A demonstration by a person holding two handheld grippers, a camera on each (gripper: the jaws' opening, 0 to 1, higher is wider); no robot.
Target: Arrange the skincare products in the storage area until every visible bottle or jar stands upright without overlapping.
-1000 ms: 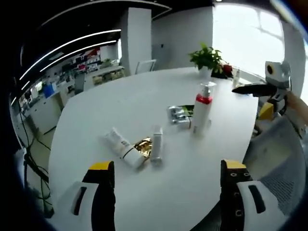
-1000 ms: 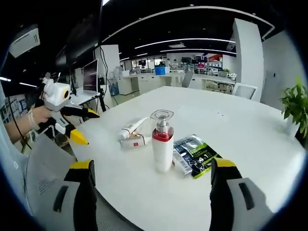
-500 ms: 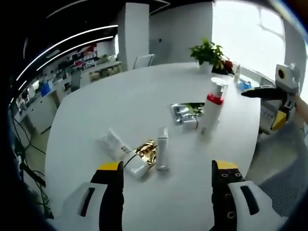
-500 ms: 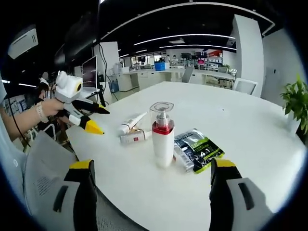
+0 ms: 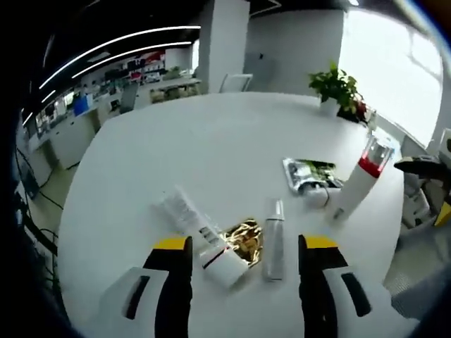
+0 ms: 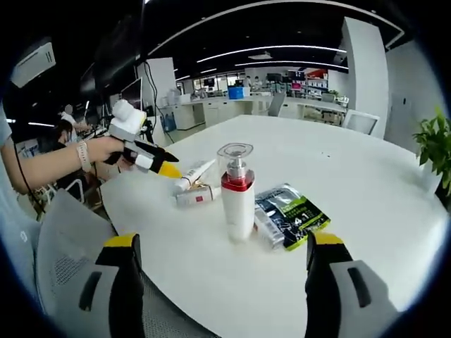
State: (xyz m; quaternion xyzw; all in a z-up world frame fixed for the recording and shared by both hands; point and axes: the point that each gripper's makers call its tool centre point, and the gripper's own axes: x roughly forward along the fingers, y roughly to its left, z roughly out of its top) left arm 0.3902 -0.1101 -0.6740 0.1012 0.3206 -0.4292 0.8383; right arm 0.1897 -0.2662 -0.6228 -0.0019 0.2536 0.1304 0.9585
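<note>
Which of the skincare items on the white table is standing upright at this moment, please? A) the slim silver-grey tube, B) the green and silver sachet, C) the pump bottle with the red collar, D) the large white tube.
C: the pump bottle with the red collar stands upright, while the white tube, the slim tube and the sachet lie flat on the table.

In the right gripper view the pump bottle (image 6: 237, 193) covers a part of the green sachet pack (image 6: 291, 215) and of the small tube (image 6: 262, 227) beside it. The print on the white tube (image 6: 193, 176) is too small to read. In the left gripper view the gold wrapper (image 5: 244, 239) lies partly under the big white tube (image 5: 201, 228), and the right gripper (image 5: 431, 184) is cut off by the edge.
</note>
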